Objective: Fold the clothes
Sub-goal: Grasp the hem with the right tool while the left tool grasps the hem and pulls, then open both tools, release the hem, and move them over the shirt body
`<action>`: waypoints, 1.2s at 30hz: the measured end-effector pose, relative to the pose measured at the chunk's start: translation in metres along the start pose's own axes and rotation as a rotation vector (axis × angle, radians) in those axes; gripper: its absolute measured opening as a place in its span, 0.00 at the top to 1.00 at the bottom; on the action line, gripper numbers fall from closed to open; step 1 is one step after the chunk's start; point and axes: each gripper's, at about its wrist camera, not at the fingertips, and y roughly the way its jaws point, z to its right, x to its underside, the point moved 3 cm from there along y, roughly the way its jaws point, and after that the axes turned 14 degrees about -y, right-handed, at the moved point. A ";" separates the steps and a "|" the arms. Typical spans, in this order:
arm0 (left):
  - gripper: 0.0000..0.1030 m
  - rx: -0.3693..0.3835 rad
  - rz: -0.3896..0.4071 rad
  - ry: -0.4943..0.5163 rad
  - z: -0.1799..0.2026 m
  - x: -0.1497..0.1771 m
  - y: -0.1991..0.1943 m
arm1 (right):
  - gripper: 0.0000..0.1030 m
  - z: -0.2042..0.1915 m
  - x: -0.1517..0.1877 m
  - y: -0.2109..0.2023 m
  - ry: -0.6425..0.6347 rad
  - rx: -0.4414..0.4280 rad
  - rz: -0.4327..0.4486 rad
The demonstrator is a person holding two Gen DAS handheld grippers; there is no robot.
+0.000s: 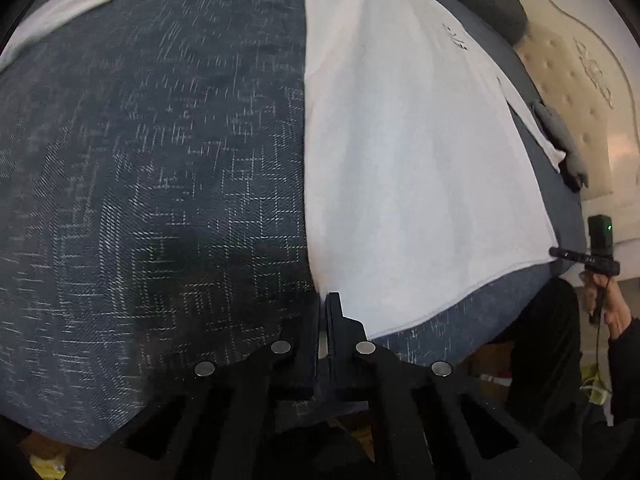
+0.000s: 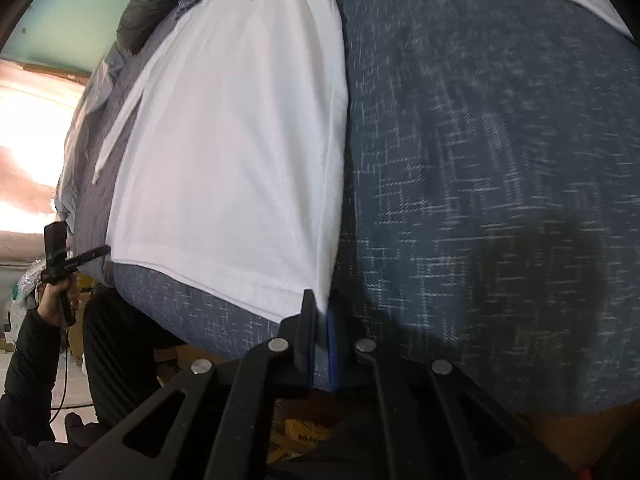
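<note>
Here one white shirt [image 1: 408,152] lies flat on the blue bedspread [image 1: 160,160]; two grippers, left gripper [image 1: 329,300] and right gripper [image 2: 318,300], each pinch a bottom corner. Only the left view shows a cream headboard [image 1: 580,92]

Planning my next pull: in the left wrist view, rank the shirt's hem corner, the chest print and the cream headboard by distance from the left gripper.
1. Hem corner: at the left gripper tips.
2. Chest print: up the white shirt, upper right.
3. Cream headboard: beyond the bed, far right.
</note>
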 end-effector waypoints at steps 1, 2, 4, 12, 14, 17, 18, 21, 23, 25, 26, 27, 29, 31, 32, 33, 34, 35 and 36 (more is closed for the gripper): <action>0.97 0.005 -0.002 0.008 0.005 0.002 -0.001 | 0.96 0.004 0.002 -0.006 0.000 -0.004 0.010; 0.97 0.009 0.000 0.018 0.009 0.004 -0.005 | 0.96 0.002 0.001 -0.010 -0.009 -0.002 0.017; 0.98 0.011 0.007 0.046 0.016 0.007 -0.015 | 0.96 0.000 -0.001 -0.017 -0.027 0.002 0.029; 0.98 0.026 -0.006 0.072 0.029 0.015 -0.020 | 0.96 0.025 0.005 0.001 0.005 0.055 -0.013; 0.97 0.009 -0.026 0.067 0.026 0.017 -0.009 | 0.96 0.023 0.005 0.008 -0.006 0.064 -0.024; 0.97 -0.003 -0.039 0.048 0.022 0.017 0.002 | 0.92 0.020 0.003 0.011 0.002 0.050 -0.051; 0.97 -0.004 -0.039 0.039 0.020 0.017 0.005 | 0.90 0.020 0.002 0.008 0.000 0.055 -0.053; 0.96 -0.005 -0.032 0.028 0.018 0.013 0.002 | 0.65 0.023 -0.010 -0.010 0.009 0.044 0.006; 0.95 -0.011 -0.015 0.017 0.014 0.005 -0.004 | 0.64 0.027 -0.021 -0.025 0.021 0.028 0.067; 0.94 -0.018 0.013 0.010 0.013 -0.007 -0.010 | 0.64 0.029 -0.039 -0.038 0.016 0.035 0.128; 0.91 -0.018 0.032 0.006 0.018 -0.019 -0.012 | 0.64 0.030 -0.052 -0.038 0.015 0.041 0.146; 0.89 -0.016 0.053 0.001 0.024 -0.033 -0.014 | 0.64 0.031 -0.064 -0.038 0.013 0.047 0.164; 0.80 -0.009 0.093 -0.010 0.032 -0.059 -0.016 | 0.64 0.033 -0.089 -0.038 0.010 0.058 0.201; 0.80 0.007 0.128 -0.026 0.036 -0.080 -0.016 | 0.64 0.041 -0.112 -0.040 0.009 0.066 0.226; 0.80 0.017 0.140 -0.035 0.038 -0.090 -0.015 | 0.64 0.049 -0.121 -0.042 0.009 0.069 0.232; 0.80 0.027 0.152 -0.046 0.040 -0.101 -0.012 | 0.64 0.056 -0.131 -0.043 0.009 0.072 0.238; 0.80 0.033 0.159 -0.053 0.040 -0.109 -0.007 | 0.64 0.061 -0.140 -0.042 0.013 0.074 0.244; 0.80 0.039 0.165 -0.059 0.039 -0.116 -0.001 | 0.64 0.065 -0.143 -0.044 0.018 0.078 0.250; 0.80 0.042 0.169 -0.060 0.036 -0.119 0.005 | 0.64 0.066 -0.150 -0.041 0.022 0.078 0.255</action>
